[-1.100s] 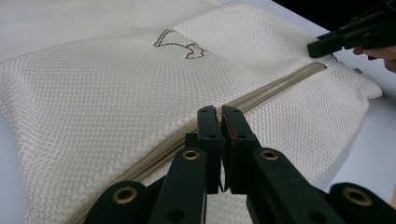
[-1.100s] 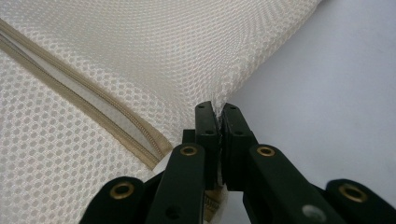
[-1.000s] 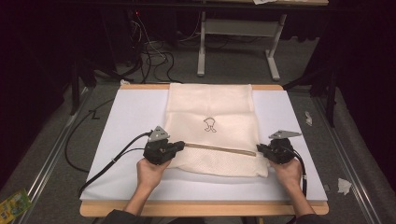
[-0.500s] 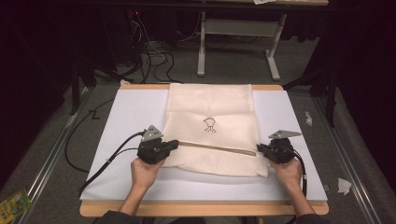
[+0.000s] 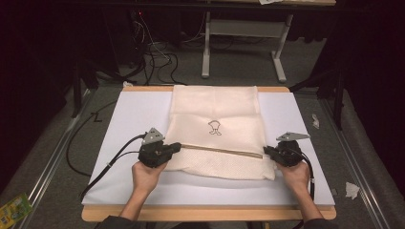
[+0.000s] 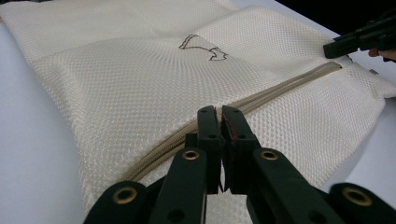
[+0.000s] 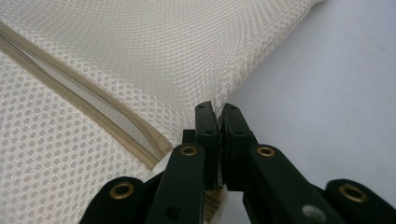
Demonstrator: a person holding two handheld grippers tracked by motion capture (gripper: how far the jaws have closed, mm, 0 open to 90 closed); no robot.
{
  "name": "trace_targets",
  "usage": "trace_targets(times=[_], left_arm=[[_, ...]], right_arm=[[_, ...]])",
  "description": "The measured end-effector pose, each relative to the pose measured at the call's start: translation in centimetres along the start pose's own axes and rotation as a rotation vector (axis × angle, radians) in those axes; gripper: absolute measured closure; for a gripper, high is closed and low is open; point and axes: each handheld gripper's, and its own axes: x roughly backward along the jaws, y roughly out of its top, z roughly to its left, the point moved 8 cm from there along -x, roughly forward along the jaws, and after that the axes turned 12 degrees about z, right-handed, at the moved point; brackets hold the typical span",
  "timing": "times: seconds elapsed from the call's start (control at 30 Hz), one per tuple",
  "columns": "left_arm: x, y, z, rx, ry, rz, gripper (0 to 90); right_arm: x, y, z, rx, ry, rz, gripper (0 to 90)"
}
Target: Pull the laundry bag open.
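Both tongs are clenched. The left tongs (image 5: 175, 146) are pinched shut on the left end of the zipper (image 5: 222, 150), most likely on its pull, though the closed tips hide the pull itself. The right tongs (image 5: 266, 151) nip the mesh at the zipper's right end, where the side seam of the mesh laundry bag (image 5: 215, 105) meets the counter (image 5: 133, 109). Over the last second the left tongs have drawn a little farther left along the zipper line, while the right tongs have kept their place as an anchor. I judge this to be the sliding stroke of working the zipper, and it looks close to the end of its travel. Near the right end the right gripper view shows a pale gap between the two rows of teeth, so the zipper looks open there. The bag lies flat in the middle of the counter. Its long axis runs away from the person, from just this side of the zipper to the far edge. A small embroidered emblem (image 5: 215, 127) sits just beyond the zipper. The zipper itself lies crosswise to that axis and stretches taut from left to right, with its right end a touch nearer the person.
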Motion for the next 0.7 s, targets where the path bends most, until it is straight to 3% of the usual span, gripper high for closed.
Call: trace_targets(times=[0.37,0.7], left_arm=[[1.1,0.2,0.9,0.024,0.012,-0.039,86.9],[1.5,0.2,1.2,0.034,0.017,-0.044,86.9]], right_arm=[[0.1,0.0,-0.1,-0.002,-0.007,0.008,88.3],[0.1,0.0,-0.1,-0.004,-0.006,0.003,88.3]])
